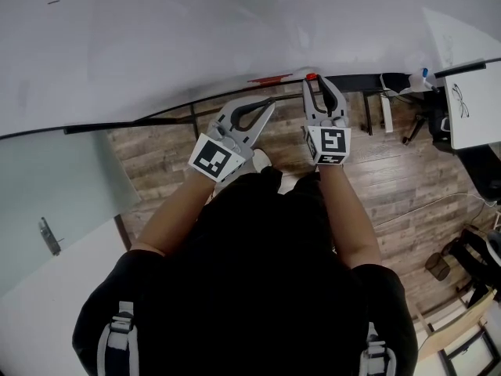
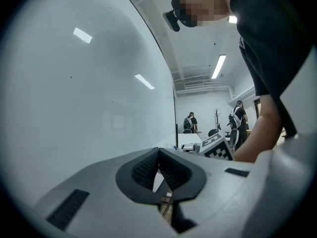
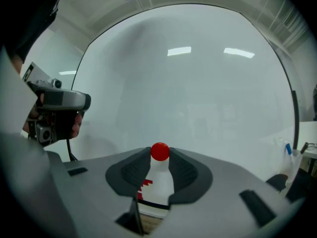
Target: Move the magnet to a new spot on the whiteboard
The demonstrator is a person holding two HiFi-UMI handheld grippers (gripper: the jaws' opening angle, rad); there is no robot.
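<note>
A small round red magnet (image 1: 311,76) sits between the fingertips of my right gripper (image 1: 311,80), low on the whiteboard (image 1: 196,37) near its bottom edge. In the right gripper view the red magnet (image 3: 159,151) is pinched between the two dark pads, with the whiteboard (image 3: 198,93) close behind it; whether it touches the board I cannot tell. My left gripper (image 1: 268,102) hangs a little to the left, pointing at the board's lower edge. Its jaws meet at the tip (image 2: 158,150) with nothing between them.
Red markings (image 1: 270,77) lie on the board just left of the magnet. A white table (image 1: 477,104) with small items stands at the right, and a glass panel (image 1: 55,186) at the left. Wooden floor lies below. Two people (image 2: 189,123) stand far off.
</note>
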